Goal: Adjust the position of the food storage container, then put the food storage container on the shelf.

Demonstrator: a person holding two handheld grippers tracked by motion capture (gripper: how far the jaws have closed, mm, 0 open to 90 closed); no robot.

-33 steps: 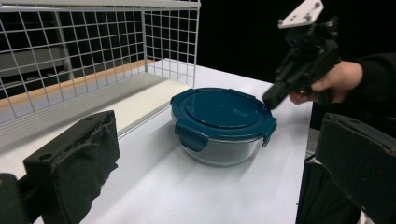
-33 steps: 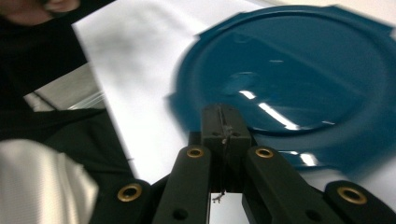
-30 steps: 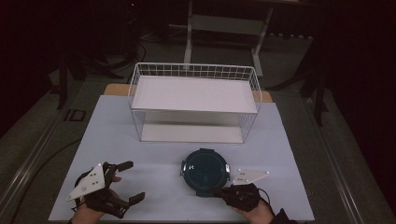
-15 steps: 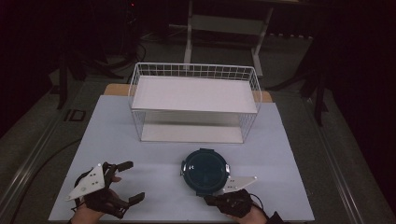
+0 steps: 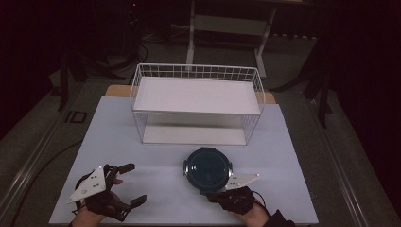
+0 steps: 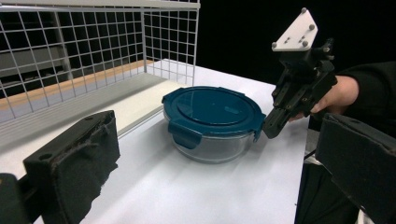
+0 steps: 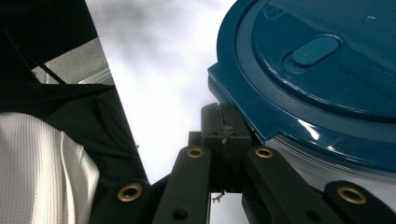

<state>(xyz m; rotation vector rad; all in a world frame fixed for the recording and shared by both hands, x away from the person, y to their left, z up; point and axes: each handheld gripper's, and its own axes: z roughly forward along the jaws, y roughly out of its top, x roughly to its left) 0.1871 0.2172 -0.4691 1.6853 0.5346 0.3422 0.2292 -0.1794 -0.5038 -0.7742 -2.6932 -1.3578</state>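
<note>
The left gripper (image 5: pixel 126 184) rests at the near left corner of the desk (image 5: pixel 118 132), released, its two padded jaws spread wide with nothing between them. From it the container (image 5: pixel 207 169) lies off to the right, well apart, across bare desk.

The container sits near the middle of the desk, just in front of the wire basket (image 5: pixel 196 101). It is round, so it has no long axis to line up with; what matters is its rim. The body is clear glass, smooth and thick-walled, and the dark blue plastic lid (image 6: pixel 212 106) is flat with snap tabs folded down at the edge.

The right gripper (image 5: pixel 216 195) is much the nearer one. It is clenched, its jaws pressed together with nothing held, and their tip sits right at the near rim of the container, beside a lid tab (image 7: pixel 238 109); whether it actually touches the tab I cannot tell. The container lies straight ahead of this gripper, away from the person. The next move probably works that near edge of the lid.

The basket is thin white wire mesh with a flat white shelf.
</note>
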